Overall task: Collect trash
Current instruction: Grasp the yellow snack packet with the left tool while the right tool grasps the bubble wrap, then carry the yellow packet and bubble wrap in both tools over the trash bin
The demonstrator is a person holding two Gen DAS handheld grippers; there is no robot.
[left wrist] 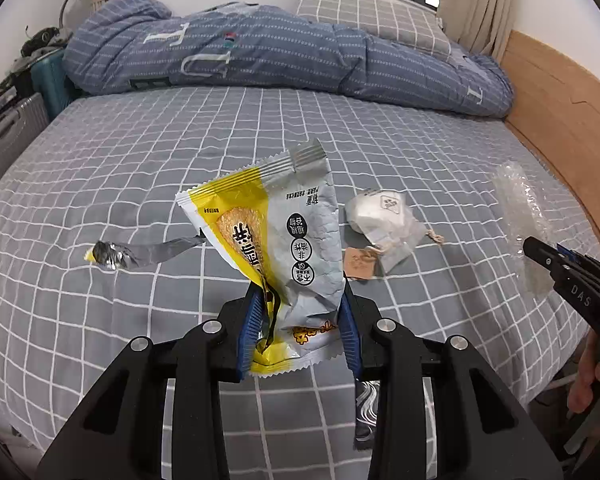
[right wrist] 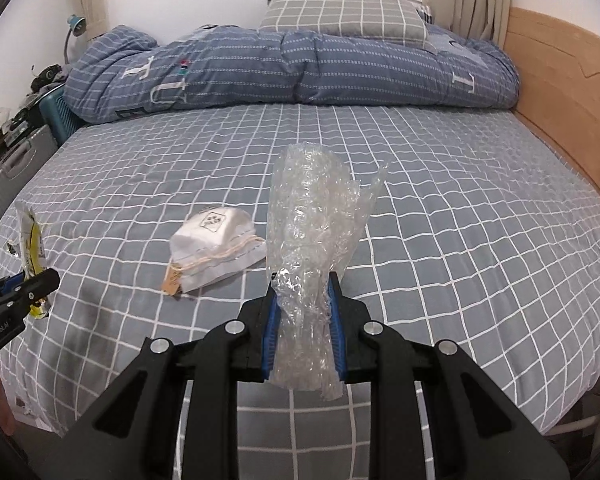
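My left gripper (left wrist: pixel 300 292) is shut on a yellow and silver snack wrapper (left wrist: pixel 276 232), held above the bed; the same wrapper (right wrist: pixel 30 248) shows at the left edge of the right wrist view. My right gripper (right wrist: pixel 303 284) is shut on a crumpled piece of clear bubble wrap (right wrist: pixel 312 216), which also appears at the right of the left wrist view as clear plastic (left wrist: pixel 520 208). A white pouch with a drawstring and brown tag (right wrist: pixel 216 240) lies on the bed between the two grippers. A torn silver strip of foil (left wrist: pixel 140 254) lies on the sheet to the left.
The bed has a grey checked sheet (right wrist: pixel 440 208), with a rolled blue quilt (right wrist: pixel 280 68) and a checked pillow (right wrist: pixel 340 12) at its far end. A wooden board (right wrist: pixel 572 92) runs along the right side. Suitcases and clutter (left wrist: pixel 16 120) stand at the left.
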